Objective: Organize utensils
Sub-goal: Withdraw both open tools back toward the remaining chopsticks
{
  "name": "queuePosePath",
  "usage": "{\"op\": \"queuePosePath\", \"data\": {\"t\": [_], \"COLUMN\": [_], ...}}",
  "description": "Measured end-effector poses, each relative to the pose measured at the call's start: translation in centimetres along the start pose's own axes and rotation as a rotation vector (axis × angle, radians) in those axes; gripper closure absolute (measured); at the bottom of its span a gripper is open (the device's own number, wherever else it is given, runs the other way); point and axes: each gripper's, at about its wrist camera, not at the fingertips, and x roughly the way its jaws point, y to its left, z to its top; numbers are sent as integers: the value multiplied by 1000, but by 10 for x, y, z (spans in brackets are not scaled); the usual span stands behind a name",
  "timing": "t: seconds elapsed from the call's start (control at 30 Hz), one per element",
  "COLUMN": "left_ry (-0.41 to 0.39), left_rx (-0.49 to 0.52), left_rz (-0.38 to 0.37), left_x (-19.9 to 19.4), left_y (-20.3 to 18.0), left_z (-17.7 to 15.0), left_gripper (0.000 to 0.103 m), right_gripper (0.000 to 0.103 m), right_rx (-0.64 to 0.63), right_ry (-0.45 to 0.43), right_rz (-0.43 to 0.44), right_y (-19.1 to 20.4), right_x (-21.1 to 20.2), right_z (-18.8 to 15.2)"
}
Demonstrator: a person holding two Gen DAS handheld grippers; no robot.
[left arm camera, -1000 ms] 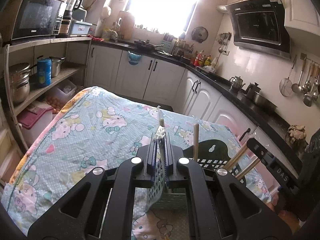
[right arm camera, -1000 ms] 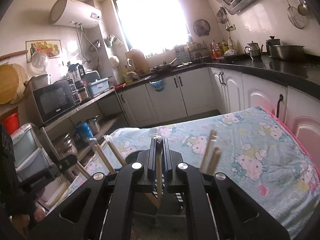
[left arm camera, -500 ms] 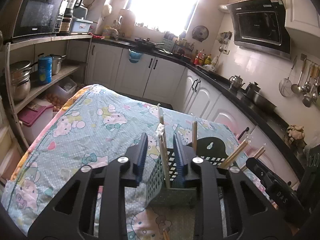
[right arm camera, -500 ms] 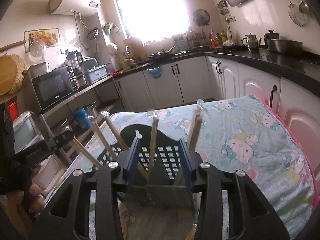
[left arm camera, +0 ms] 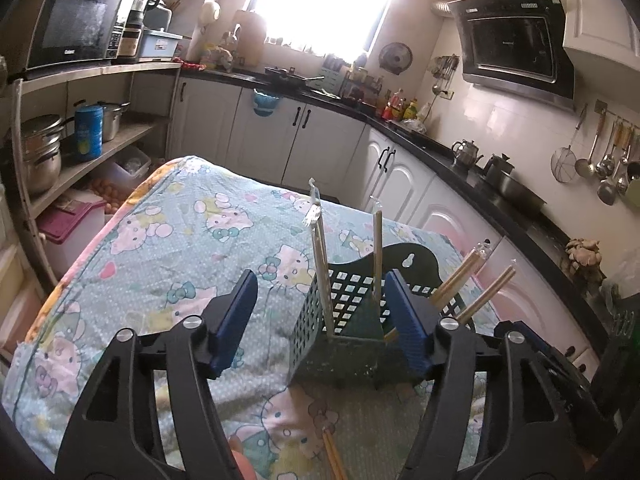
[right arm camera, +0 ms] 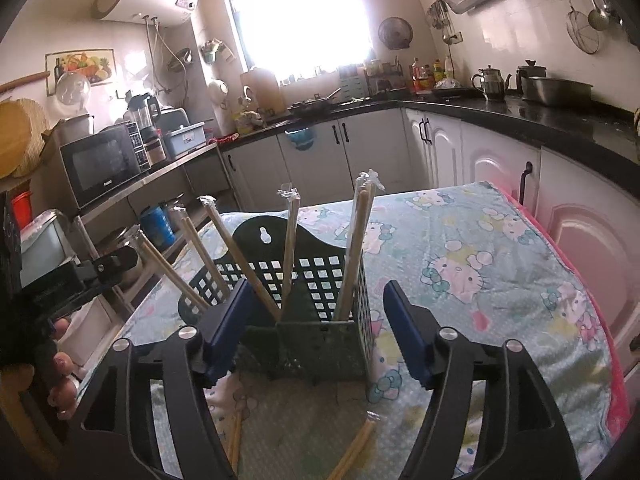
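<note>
Newly released chopsticks (left arm camera: pixel 322 272) in caddy (left arm camera: pixel 352 312)

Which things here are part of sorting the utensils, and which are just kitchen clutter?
Part of the job:
- green holder
- wrapped chopsticks standing in it
- loose chopsticks on the cloth
- left gripper and right gripper, jaws opening, nothing between the pads

Just lying about:
- microwave
- kettle
- hanging ladles
</note>
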Motion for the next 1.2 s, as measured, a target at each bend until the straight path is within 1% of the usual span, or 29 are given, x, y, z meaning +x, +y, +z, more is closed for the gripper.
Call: {"op": "queuePosePath", "data": {"t": [0.03,0.07,0.13,0.2,0.37,0.57,1.2], "left_ry": [-1,-2,-9,-17,-30,-26,31], "left_rx": [1,1,4,9,21,22,-5], "left_rz": [0,-1,-5,-9,-18,-10,60], "left_x": [-2,-3,-8,-13,-26,-38,-62], "left_y": [0,-1,-3,-5,-9,-7,15], "left_z": [0,1,1,1,-1,-10,-57], "left_gripper": [43,39,36,29,20,17,16], "right_gripper": [34,33,31,31,30,29,28], "right_rx": [1,2,2,2,-1,-29,-63], "right_ry": [-2,-4,-10,-12,-16,-2,86], "right_rz": [1,2,0,0,3,10,31], "right_y": [0,0,0,-1,1,5,18], "right_x": [-3,-5,-10,-14,-26,-37,-54], "right_z": [-1,-1,-1,-1,-1,-5,-40]}}
